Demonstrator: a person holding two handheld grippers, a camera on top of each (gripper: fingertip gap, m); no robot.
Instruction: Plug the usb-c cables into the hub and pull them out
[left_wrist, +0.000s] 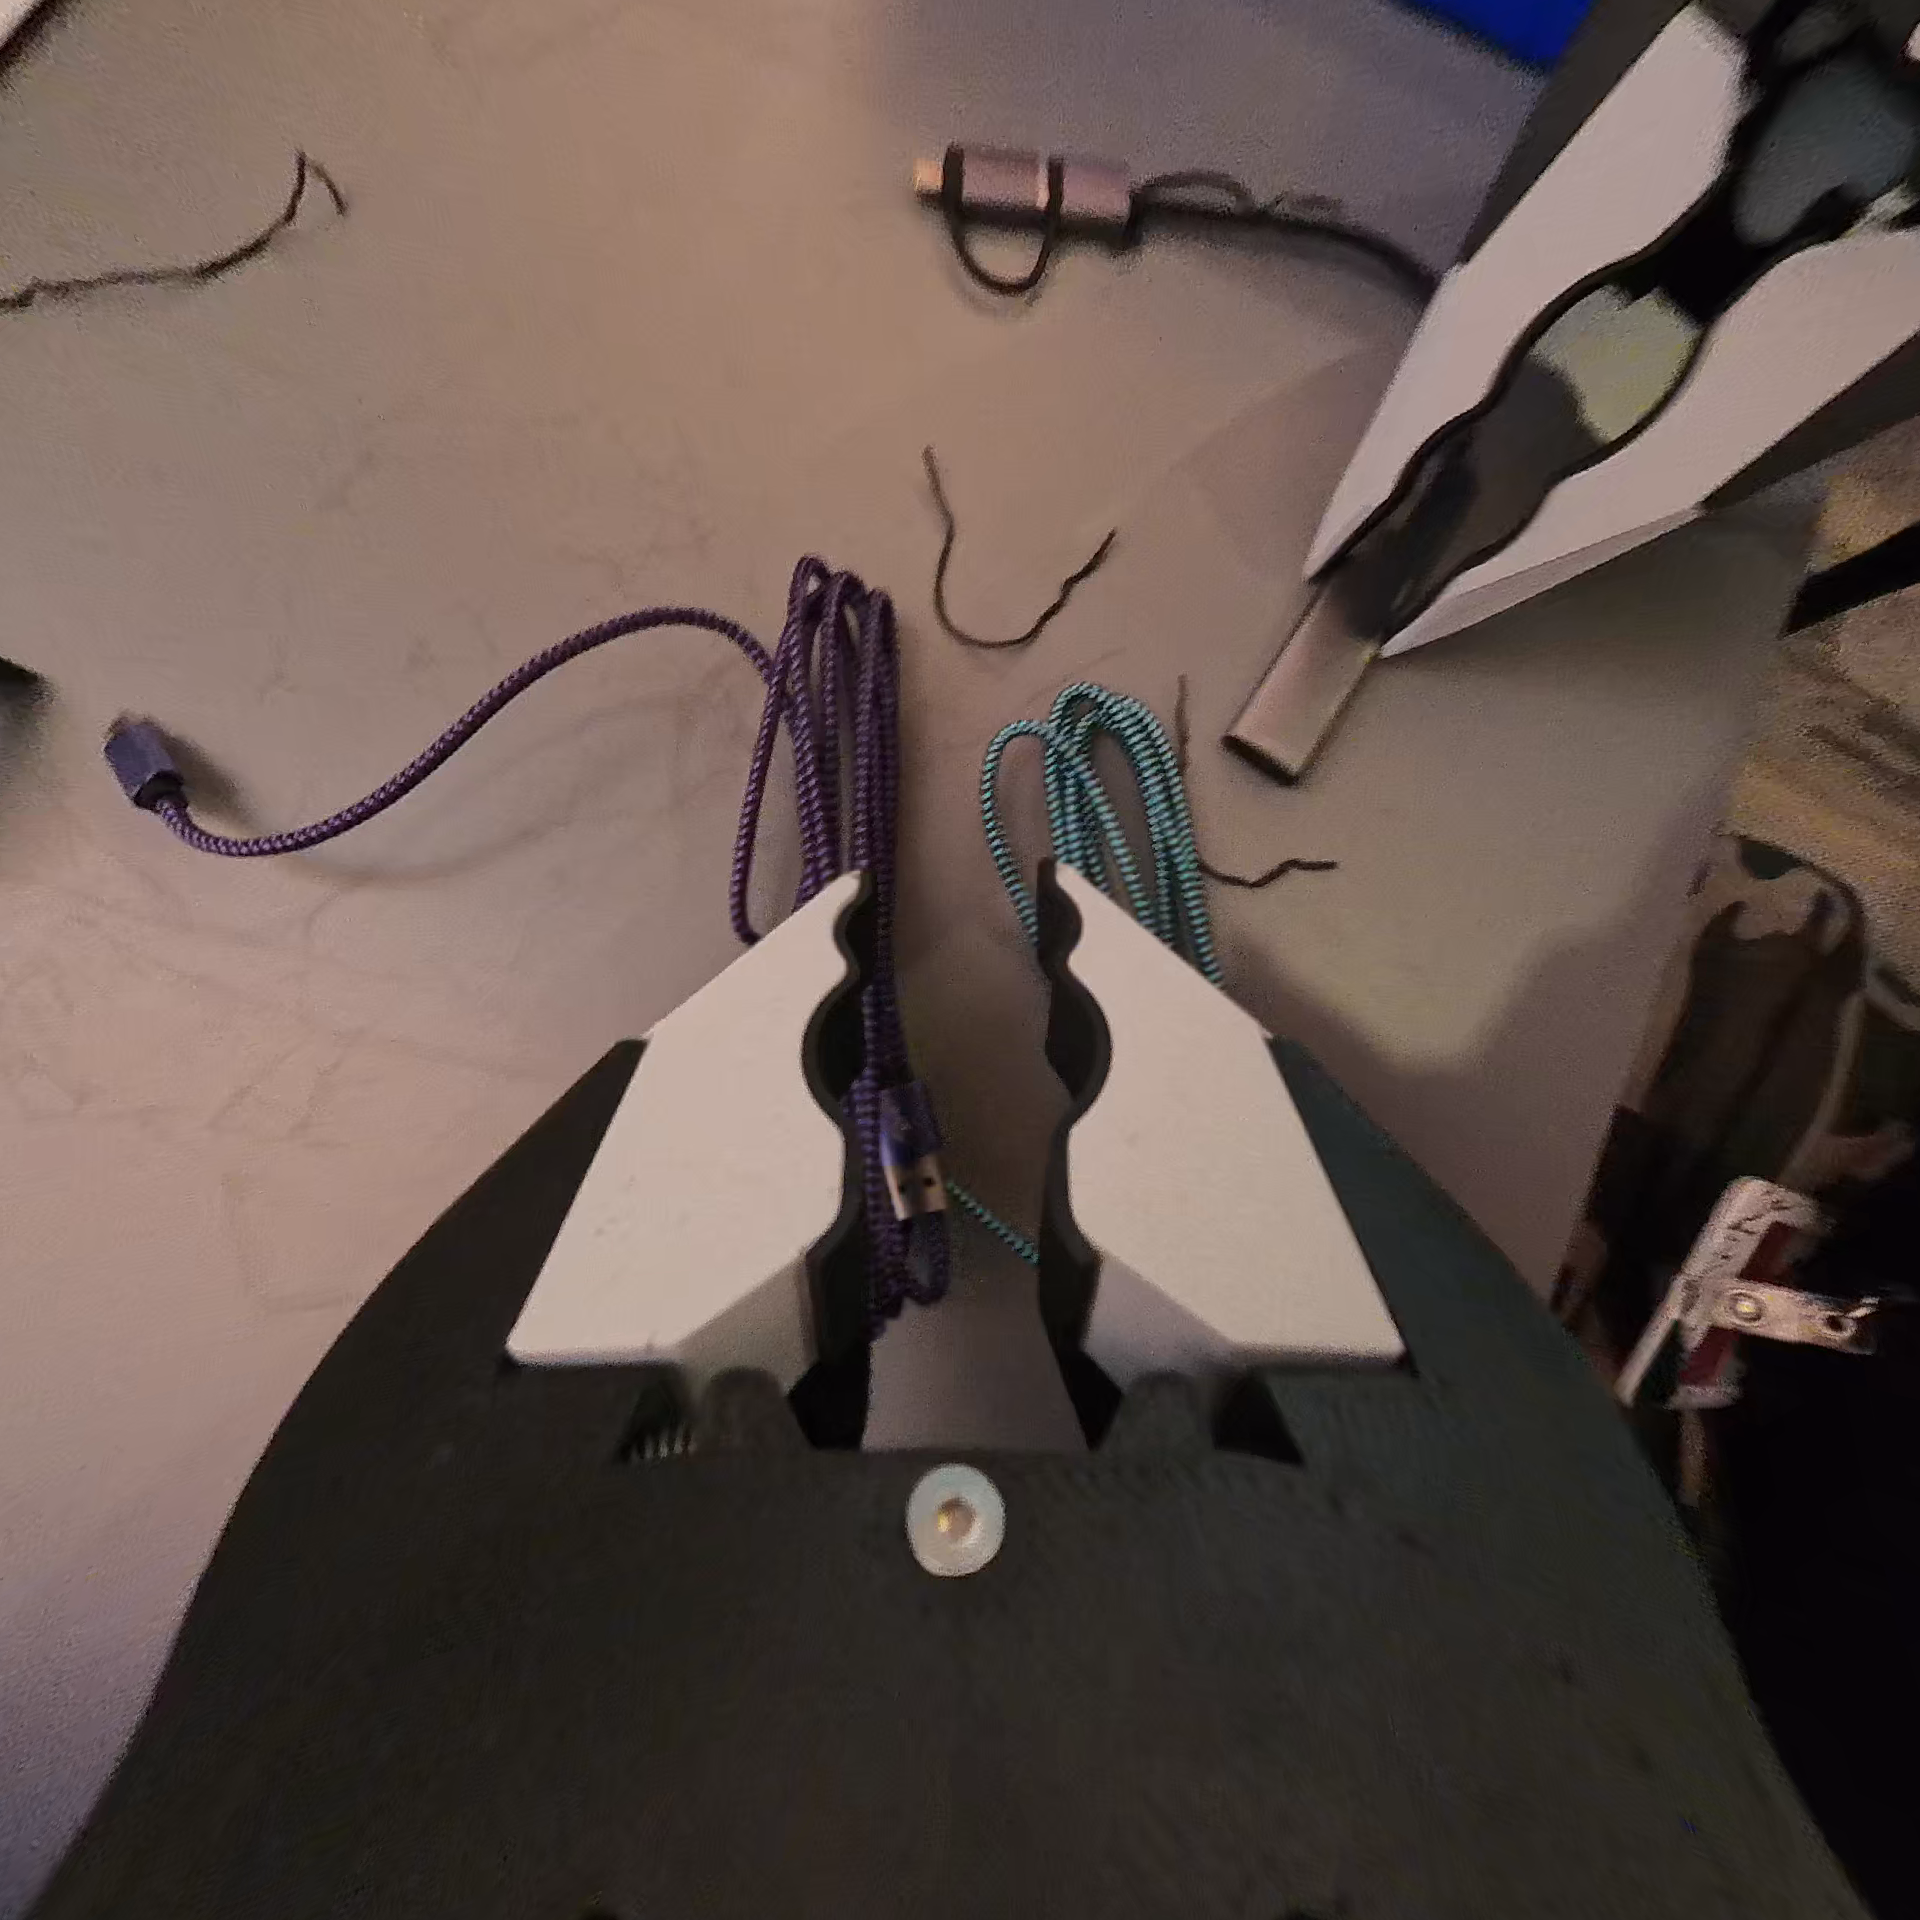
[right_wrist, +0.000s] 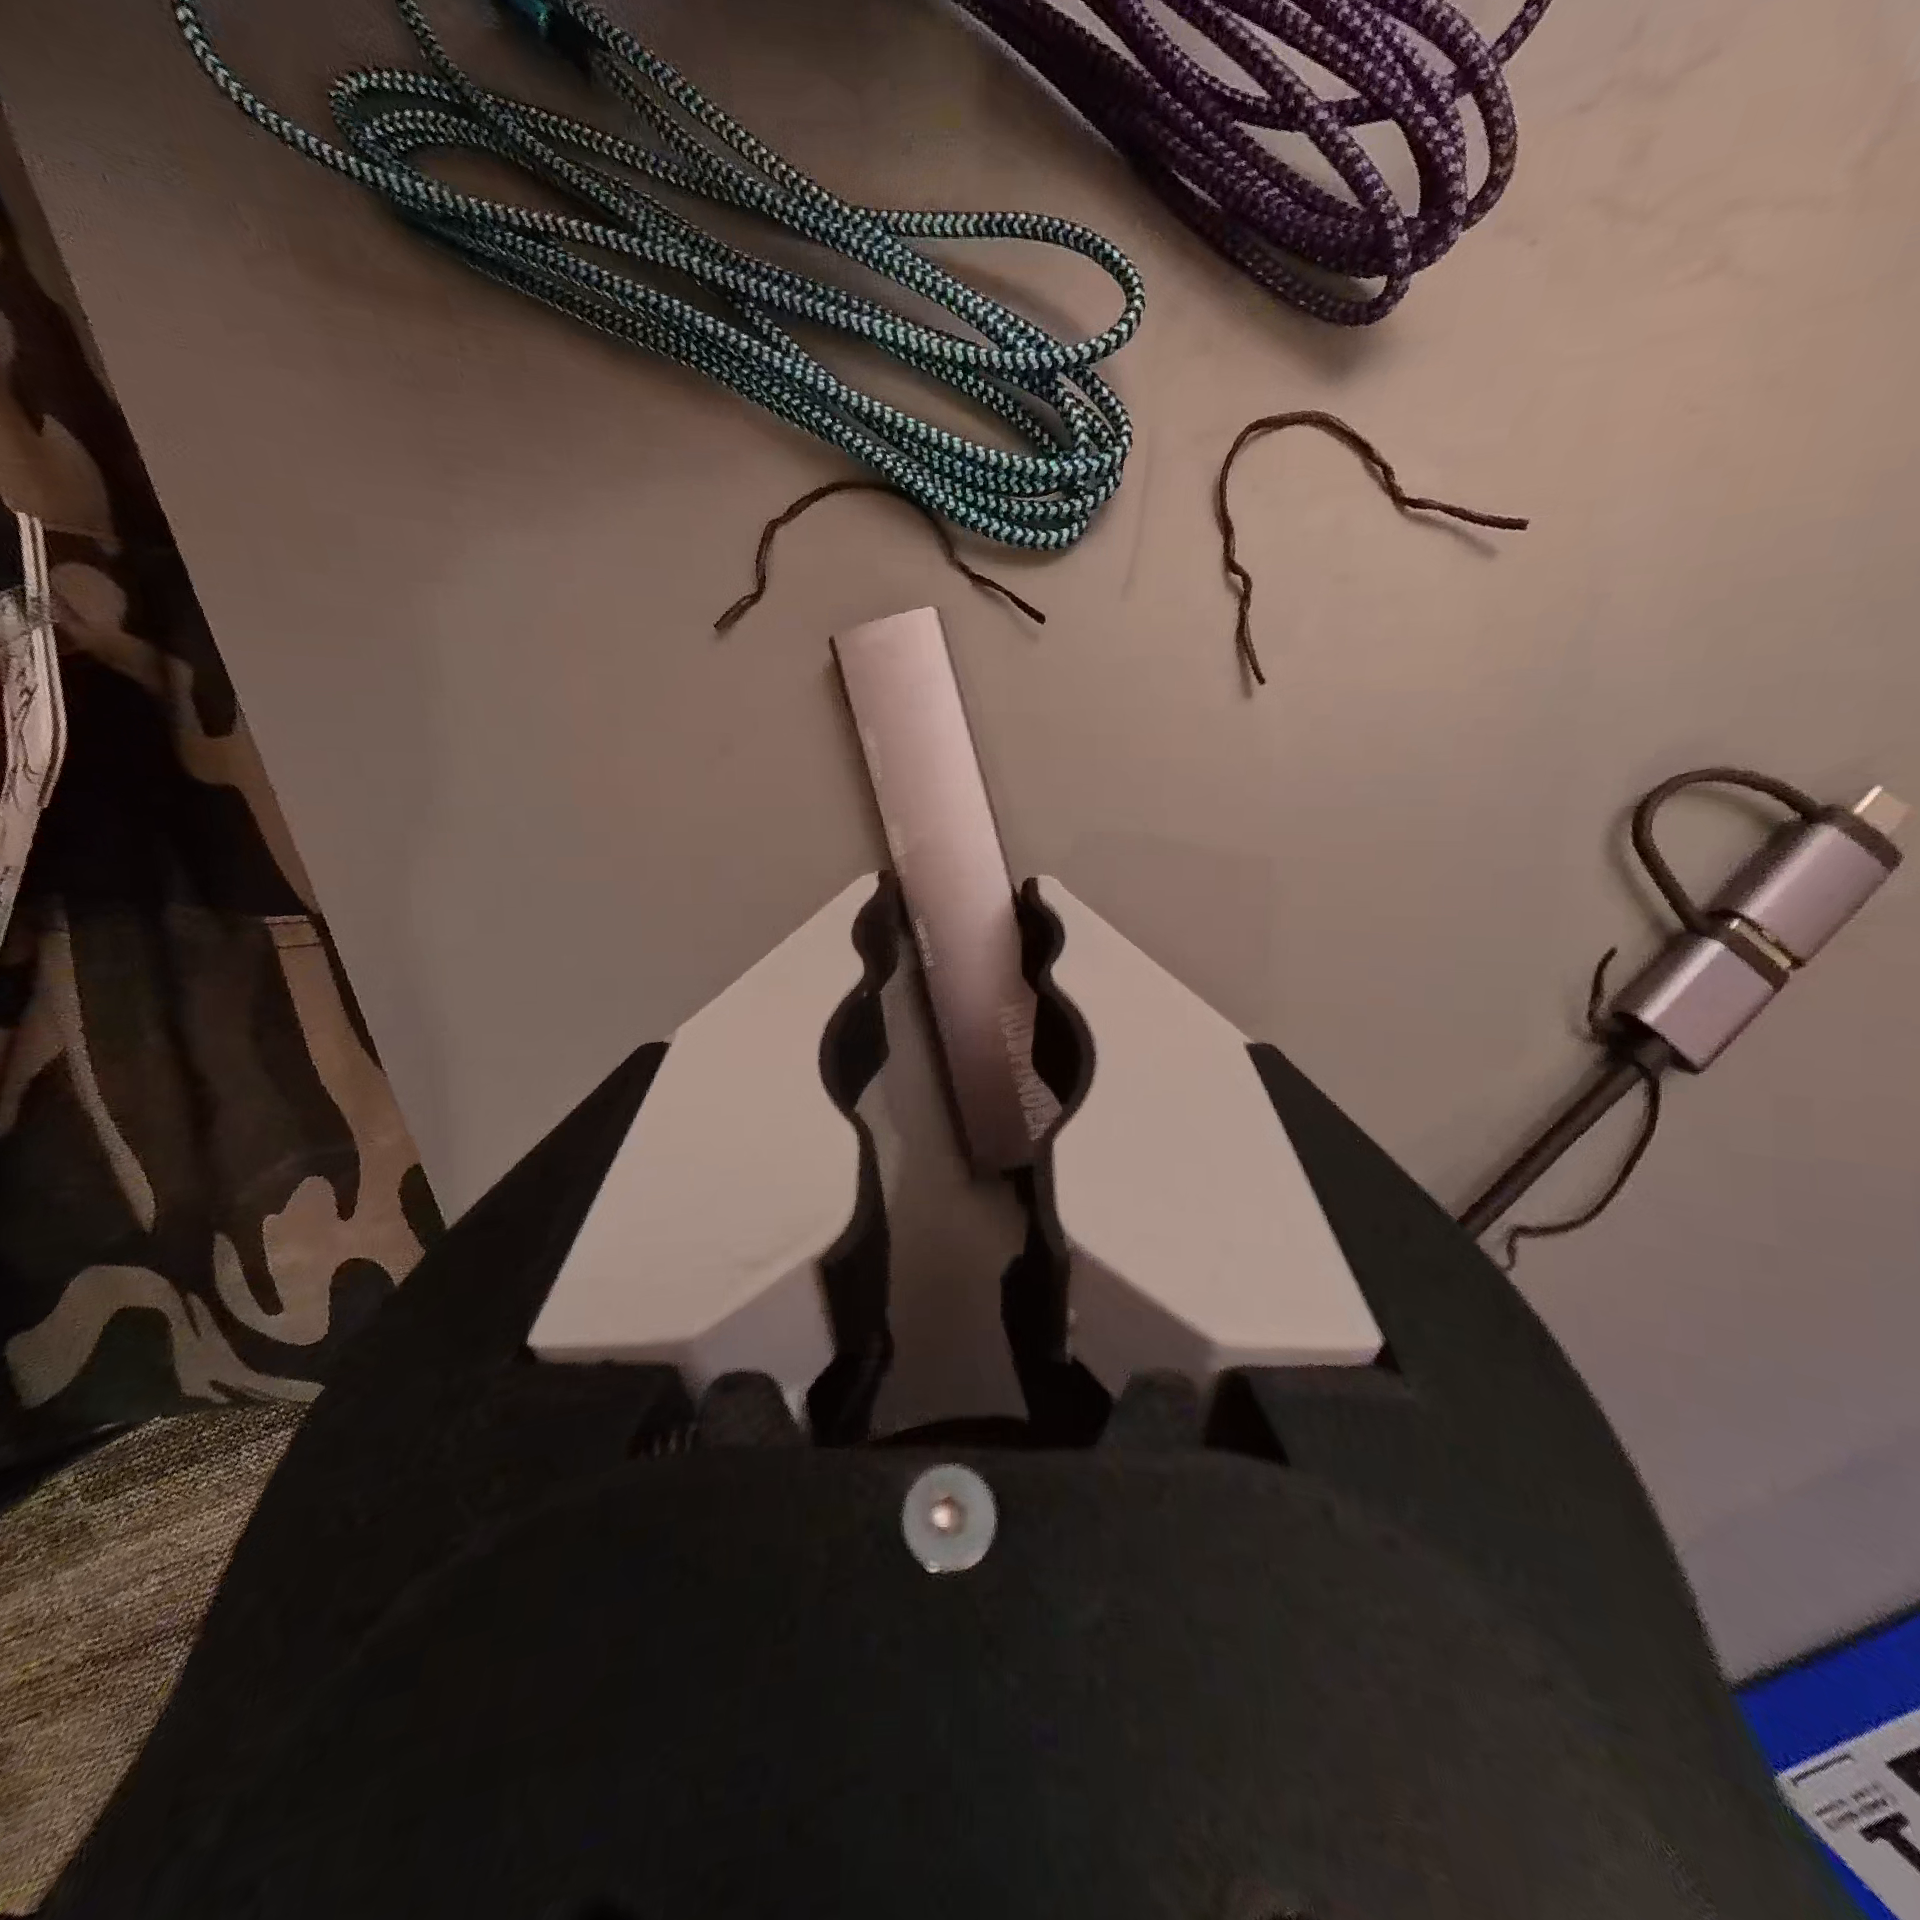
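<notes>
- Left gripper (left_wrist: 951, 894): fingers apart at a moderate gap, holding nothing; hangs over the purple cable (left_wrist: 831, 727), whose connector (left_wrist: 912, 1164) lies between the fingers near the left one. Contact w/ that finger: can't tell.
- Right gripper (right_wrist: 956, 894): closed down on the hub (right_wrist: 935, 831), a slim grey bar. Rear part sits between the fingers, front end sticks out fwd, slightly skewed to the left. In the left wrist view the same gripper (left_wrist: 1351, 613) shows at upper right w/ the hub (left_wrist: 1288, 707) angled down toward the table (left_wrist: 468, 468); whether its tip touches the top can't be told.
- Purple cable: coiled bundle at centre, one loose run out to the left ending in a 2nd plug (left_wrist: 140, 769).
- Teal cable (right_wrist: 727, 301): coiled just beside the purple one, near the hub's free end; its plugs not clearly seen.
- Hub's own lead w/ grey adapter plug (right_wrist: 1745, 935): lies well apart to the side, not in use.
- Misc: several short dark twist ties (right_wrist: 1340, 499) scattered; blue box corner (right_wrist: 1829, 1766) at table edge.
- Status (judged): nothing plugged yet; step in hand = pick up the purple connector.
- How to do it well (judged): close on the metal connector shell, not the braid, so it can't swivel; leave the tip proud of the fingers; grip square to the plug's flat faces. Hub's port side not visible here, so turn it to face the plug and straighten the skew before pushing.
</notes>
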